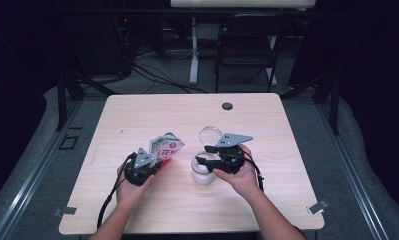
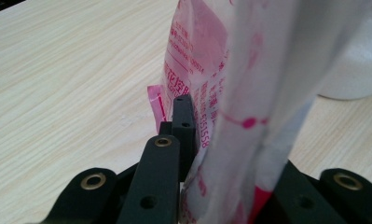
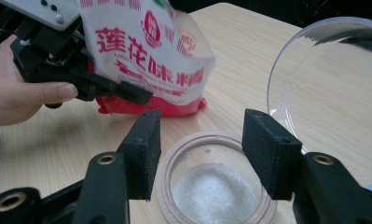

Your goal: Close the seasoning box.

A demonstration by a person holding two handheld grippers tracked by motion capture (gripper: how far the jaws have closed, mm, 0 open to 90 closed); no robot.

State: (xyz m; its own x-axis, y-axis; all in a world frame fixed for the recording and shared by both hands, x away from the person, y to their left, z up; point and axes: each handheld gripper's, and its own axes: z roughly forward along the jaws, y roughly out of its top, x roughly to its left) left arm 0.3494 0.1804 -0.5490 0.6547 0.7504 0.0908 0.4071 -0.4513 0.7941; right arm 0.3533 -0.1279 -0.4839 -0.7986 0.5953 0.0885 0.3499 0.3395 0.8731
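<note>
A pink-and-white printed pouch (image 1: 166, 145) stands tilted on the wooden table (image 1: 152, 110), and my left gripper (image 1: 156, 163) is shut on its lower part. In the left gripper view the pouch (image 2: 249, 84) is pinched between the jaws of that gripper (image 2: 221, 140). A glass jar (image 1: 203, 174) holding white powder (image 3: 216, 196) sits just right of the pouch, with its round hinged lid (image 1: 210, 135) swung open behind it. My right gripper (image 3: 200, 149) clasps the jar's rim (image 3: 267, 205) from both sides. From there the pouch (image 3: 146, 51) and the left gripper (image 3: 132, 93) are close by.
A dark round grommet (image 1: 227, 106) is set in the table near its far edge. Metal clips (image 1: 318, 206) sit at the near corners. Beyond the table stand a black folding chair (image 1: 247, 45) and a white desk leg (image 1: 193, 50).
</note>
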